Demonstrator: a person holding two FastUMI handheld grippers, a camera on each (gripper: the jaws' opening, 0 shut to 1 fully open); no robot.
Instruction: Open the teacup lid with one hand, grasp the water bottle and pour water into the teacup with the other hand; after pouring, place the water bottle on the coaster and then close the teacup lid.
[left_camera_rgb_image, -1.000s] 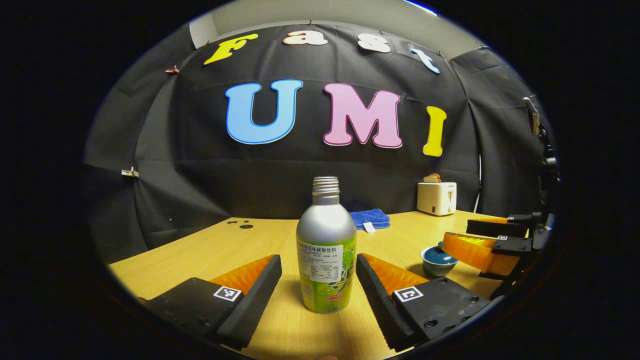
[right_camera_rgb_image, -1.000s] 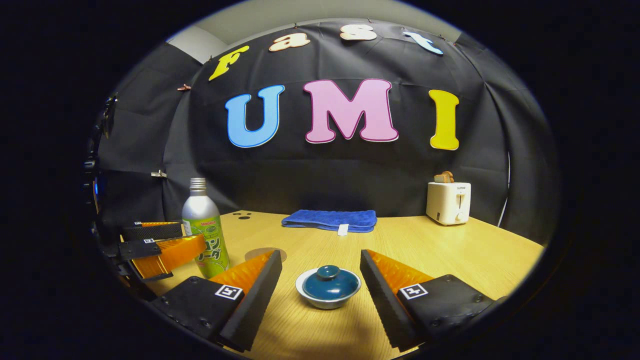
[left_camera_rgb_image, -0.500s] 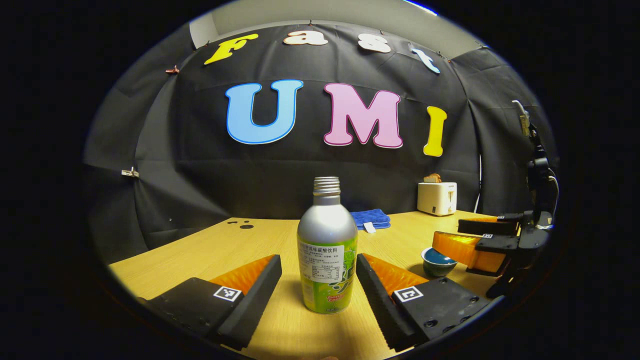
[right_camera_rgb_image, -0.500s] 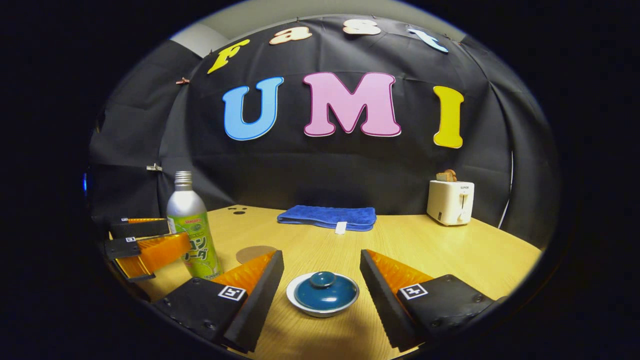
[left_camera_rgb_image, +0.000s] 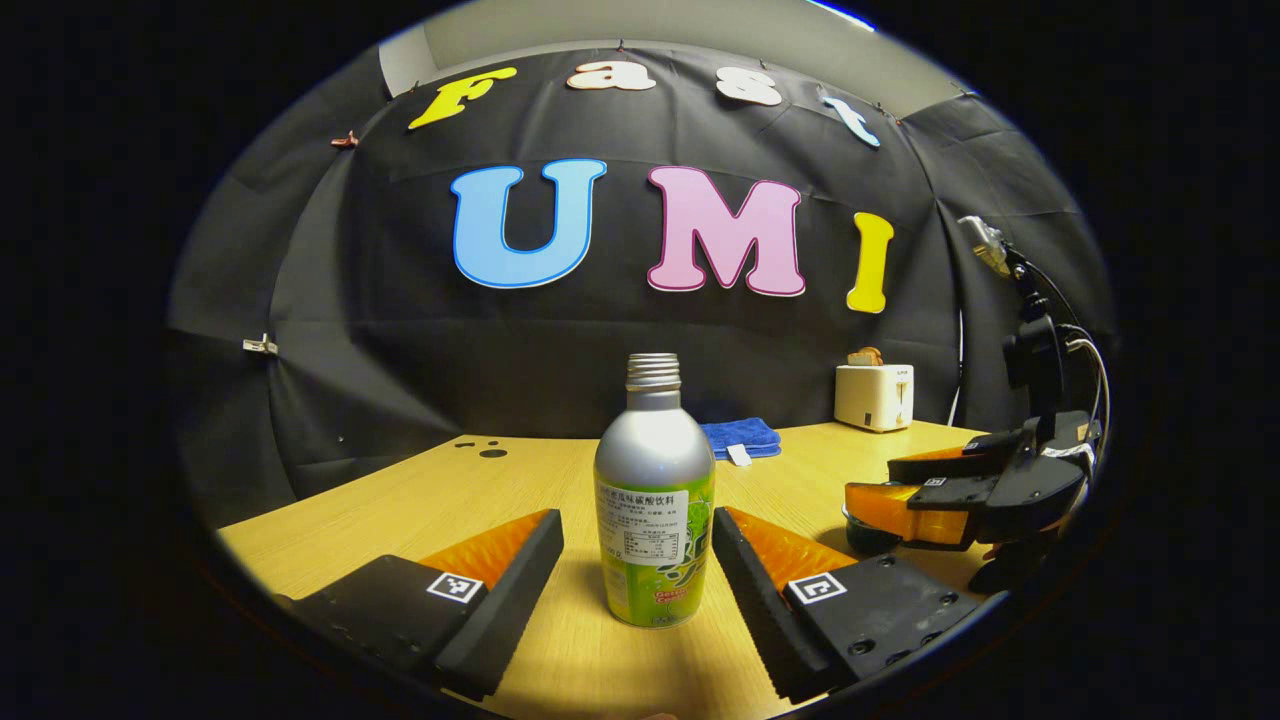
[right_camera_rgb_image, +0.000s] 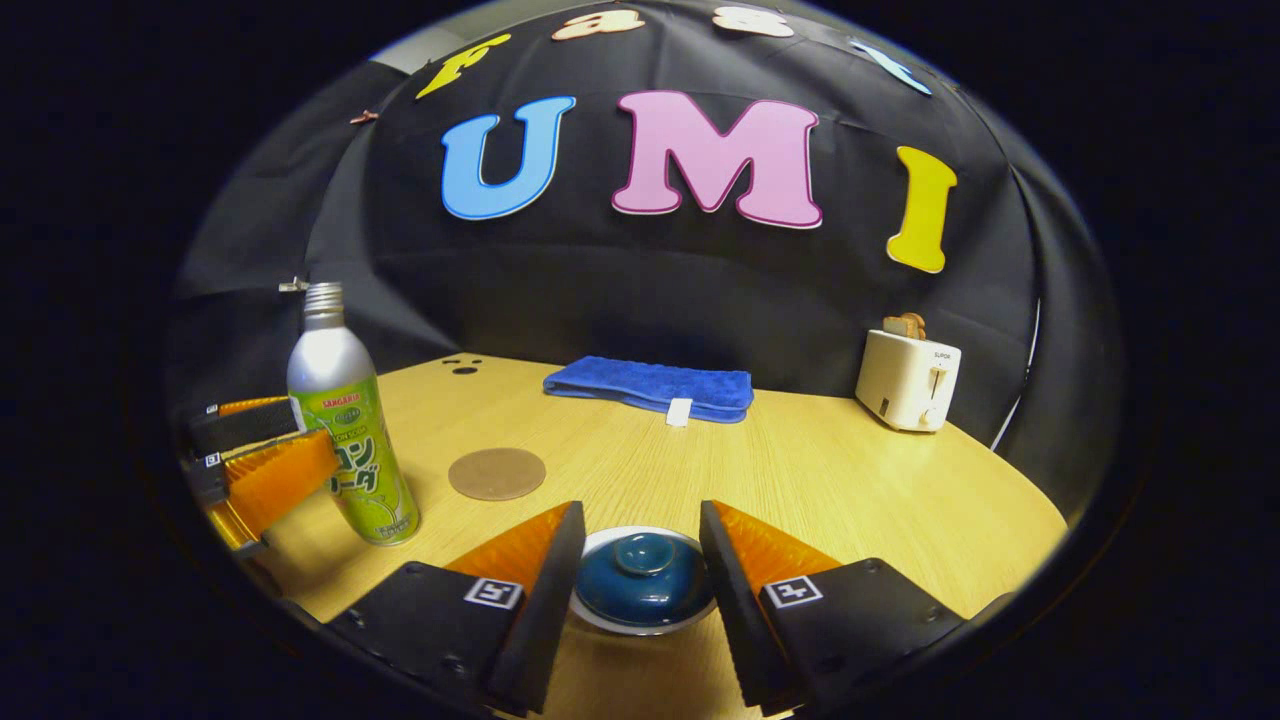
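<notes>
In the left gripper view, the left gripper (left_camera_rgb_image: 638, 560) is sitting low over the bench (left_camera_rgb_image: 420, 500) with its fingers spread apart, one on each side of the water bottle (left_camera_rgb_image: 654, 505) and neither touching it. The bottle is standing upright and uncapped on the bench between them. Off to the side, the right gripper (left_camera_rgb_image: 905, 490) is reaching in over the teacup (left_camera_rgb_image: 862, 535), which is mostly hidden behind it.

In the right gripper view, the right gripper's fingers (right_camera_rgb_image: 545, 590) are standing apart, flanking the teacup (right_camera_rgb_image: 640, 585) closely; whether they are touching its rim cannot be told. The lid (right_camera_rgb_image: 642, 575) is sitting on the cup. Just beyond, the round coaster (right_camera_rgb_image: 496, 473) is lying bare on the bench, with the bottle standing near it. Farther back, a folded blue towel (right_camera_rgb_image: 650, 388) is lying by the wall, and a white toaster (right_camera_rgb_image: 908, 380) is standing well apart from it.
</notes>
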